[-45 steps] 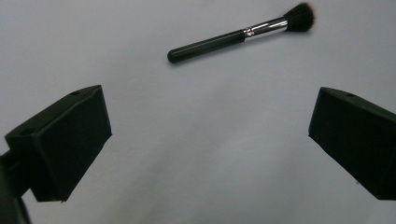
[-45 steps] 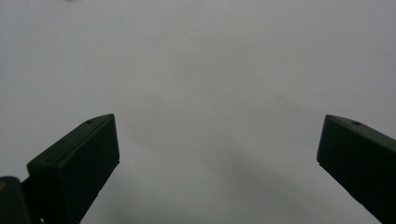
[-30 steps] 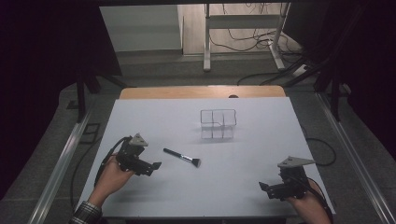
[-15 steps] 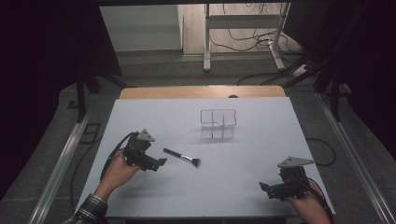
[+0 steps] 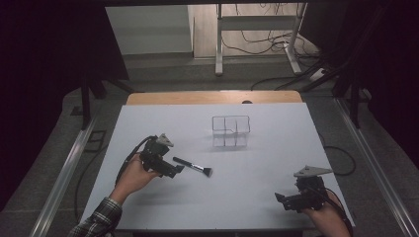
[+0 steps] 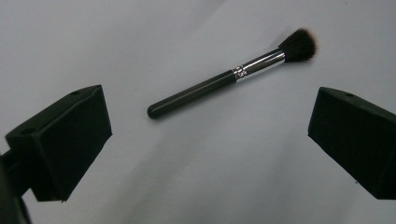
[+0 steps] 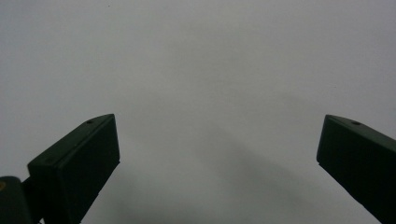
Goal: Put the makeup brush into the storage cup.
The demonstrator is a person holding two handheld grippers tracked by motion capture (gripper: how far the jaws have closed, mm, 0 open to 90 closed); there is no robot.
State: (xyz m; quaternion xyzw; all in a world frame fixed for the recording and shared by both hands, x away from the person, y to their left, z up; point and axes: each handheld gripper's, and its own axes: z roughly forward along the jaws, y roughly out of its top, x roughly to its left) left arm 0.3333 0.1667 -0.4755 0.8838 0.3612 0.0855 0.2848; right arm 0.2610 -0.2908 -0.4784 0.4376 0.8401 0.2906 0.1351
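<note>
Gaping left claw (image 5: 179, 169) just short of brush (image 5: 193, 167); right claw (image 5: 279, 199) gaping near table edge (image 5: 217, 229).

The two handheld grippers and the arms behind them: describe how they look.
The left gripper and the right gripper are black, each topped by a grey three-cornered plate. In the gripper views their jaws are blocky matte black wedges with a small hole near each tip. A black cable trails from the left one. The left forearm wears a plaid sleeve.
</note>
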